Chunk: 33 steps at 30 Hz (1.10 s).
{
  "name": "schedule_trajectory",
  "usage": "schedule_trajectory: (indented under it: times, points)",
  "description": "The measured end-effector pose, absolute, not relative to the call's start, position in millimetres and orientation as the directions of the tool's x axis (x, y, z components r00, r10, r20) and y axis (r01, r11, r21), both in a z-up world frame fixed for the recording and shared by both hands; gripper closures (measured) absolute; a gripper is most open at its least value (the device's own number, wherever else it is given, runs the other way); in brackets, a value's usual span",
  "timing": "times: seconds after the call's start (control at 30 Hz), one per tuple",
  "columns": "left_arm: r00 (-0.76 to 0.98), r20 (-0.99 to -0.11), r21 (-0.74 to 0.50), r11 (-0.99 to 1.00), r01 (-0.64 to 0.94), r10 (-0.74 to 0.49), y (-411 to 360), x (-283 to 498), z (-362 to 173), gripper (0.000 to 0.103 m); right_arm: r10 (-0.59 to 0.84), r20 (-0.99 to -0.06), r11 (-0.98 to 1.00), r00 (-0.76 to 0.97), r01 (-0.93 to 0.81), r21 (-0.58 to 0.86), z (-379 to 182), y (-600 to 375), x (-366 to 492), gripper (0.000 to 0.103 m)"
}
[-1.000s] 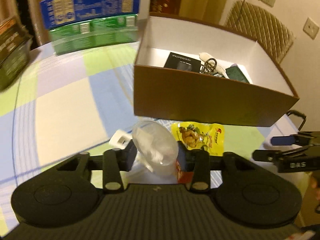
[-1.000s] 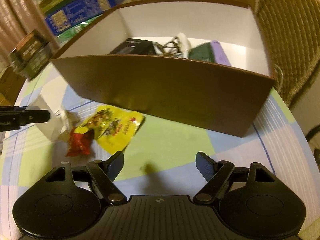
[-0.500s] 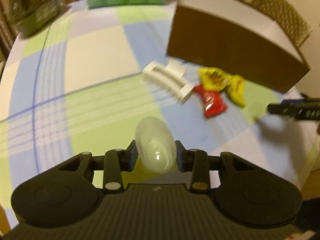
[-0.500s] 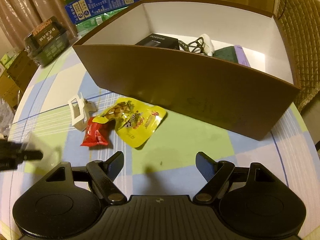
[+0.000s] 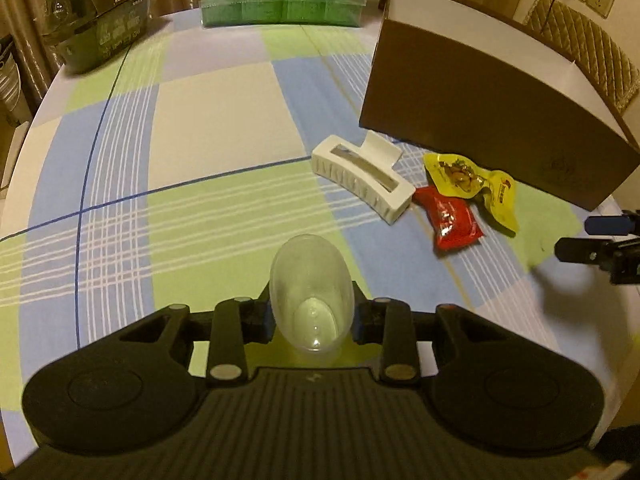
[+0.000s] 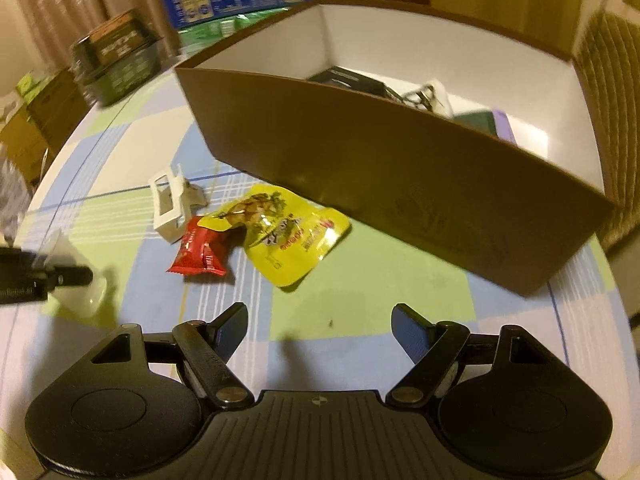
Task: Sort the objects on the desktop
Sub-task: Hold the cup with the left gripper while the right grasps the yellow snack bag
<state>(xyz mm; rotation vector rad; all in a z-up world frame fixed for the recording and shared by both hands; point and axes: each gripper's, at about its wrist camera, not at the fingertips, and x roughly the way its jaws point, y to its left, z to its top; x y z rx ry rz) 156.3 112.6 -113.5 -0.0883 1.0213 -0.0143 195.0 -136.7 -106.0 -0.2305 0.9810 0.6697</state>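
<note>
My left gripper (image 5: 312, 316) is shut on a clear plastic cup (image 5: 311, 296), held low over the checked tablecloth, left of the other items. A white hair claw clip (image 5: 362, 178), a red snack packet (image 5: 450, 222) and a yellow snack pouch (image 5: 474, 186) lie in front of the brown box (image 5: 492, 132). My right gripper (image 6: 318, 330) is open and empty, just in front of the yellow pouch (image 6: 288, 236) and red packet (image 6: 198, 254). The box (image 6: 400, 168) holds a black item, cables and a purple item. The clip (image 6: 170, 206) and cup (image 6: 76, 276) show at left.
Green and blue cartons (image 5: 282, 4) and a dark packaged box (image 5: 100, 28) stand along the table's far edge. A quilted chair (image 5: 588, 48) sits behind the brown box. The table's rounded edge runs close at right (image 6: 616, 300).
My left gripper has pulled back from the box to the left and down with the cup, now near the tablecloth. My right gripper has shifted slightly and stays open.
</note>
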Motion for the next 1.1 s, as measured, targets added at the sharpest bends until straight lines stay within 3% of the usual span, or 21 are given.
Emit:
schedule_trajectory:
  times: [0.2,0.33,0.47,0.8,0.93,1.1]
  points:
    - [0.530,-0.847,-0.074,0.996,-0.058,-0.032,124.5,152.3,-102.3,0.074,0.454,-0.764,0.642,0.458,-0.763,-0.075,-106.0,-112.8,185.7,0.027]
    - [0.531,-0.847,-0.076,0.992,-0.099,-0.012,135.8,147.1,-98.5,0.074,0.461,-0.731,0.506,0.503,-0.826,-0.249,-118.2,-90.0,174.7,0.045]
    - [0.526,-0.850,-0.072,0.988,-0.135,0.010,145.0,143.2,-97.5,0.074,0.466,-0.721,0.421,0.513,-0.845,-0.330,-135.3,-72.0,174.0,0.052]
    - [0.520,-0.854,-0.067,0.988,-0.141,0.016,146.8,146.5,-96.4,0.074,0.480,-0.695,0.395,0.535,-0.839,-0.374,-163.1,-44.6,189.5,0.057]
    - [0.522,-0.853,-0.063,0.989,-0.134,0.016,145.1,148.4,-94.2,0.074,0.495,-0.701,0.428,0.513,-0.847,-0.317,-165.3,-44.7,198.4,0.073]
    - [0.520,-0.854,-0.058,0.990,-0.128,0.017,143.3,149.2,-93.6,0.074,0.506,-0.703,0.461,0.499,-0.846,-0.268,-157.8,-51.7,200.7,0.076]
